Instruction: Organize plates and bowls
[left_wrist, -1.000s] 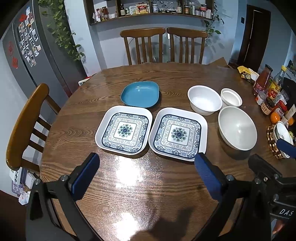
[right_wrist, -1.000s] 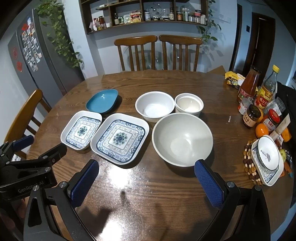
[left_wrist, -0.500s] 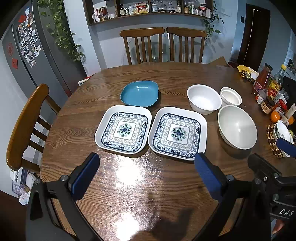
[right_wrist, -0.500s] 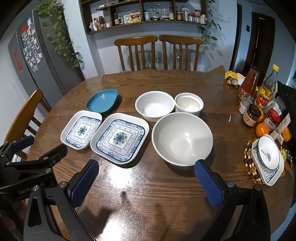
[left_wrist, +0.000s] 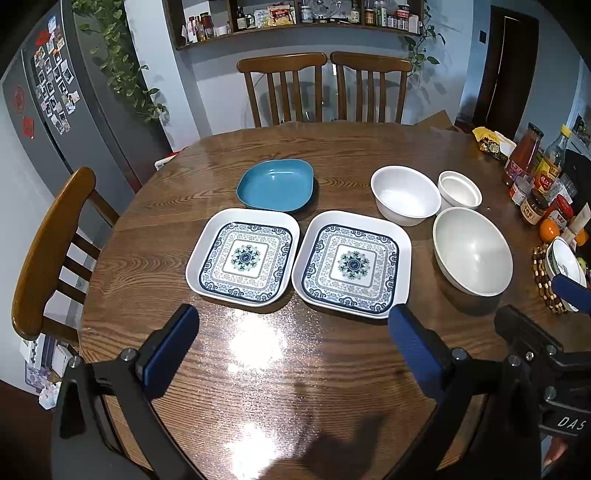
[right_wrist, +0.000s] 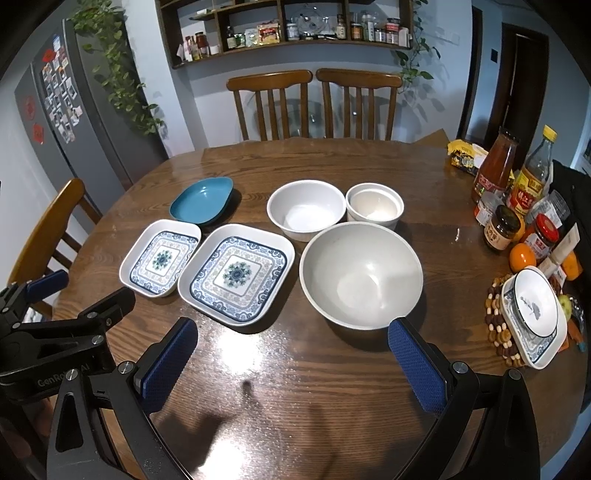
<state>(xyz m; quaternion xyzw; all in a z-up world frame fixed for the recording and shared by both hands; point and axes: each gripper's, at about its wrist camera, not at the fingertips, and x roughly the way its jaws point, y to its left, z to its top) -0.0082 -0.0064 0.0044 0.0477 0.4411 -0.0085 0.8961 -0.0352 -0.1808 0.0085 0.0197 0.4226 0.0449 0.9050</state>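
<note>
Now we count two square patterned plates (left_wrist: 242, 256) (left_wrist: 351, 263), one blue dish (left_wrist: 275, 184) and three round white bowls (left_wrist: 405, 194) (left_wrist: 460, 188) (left_wrist: 472, 251) on our shiny wooden table (left_wrist: 258, 369). Our left claw (left_wrist: 291, 347) and right claw (right_wrist: 291, 354) are both wide apart, holding nothing.

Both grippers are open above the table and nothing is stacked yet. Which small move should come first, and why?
Probably lower the right gripper toward the near rim of the big bowl. Its fingers are open, empty, and that bowl lies closest ahead; the smaller bowls could then nest in it.

teal dish (left_wrist: 275, 184), blue-patterned plates (left_wrist: 242, 256), white bowls (left_wrist: 472, 254)
</note>
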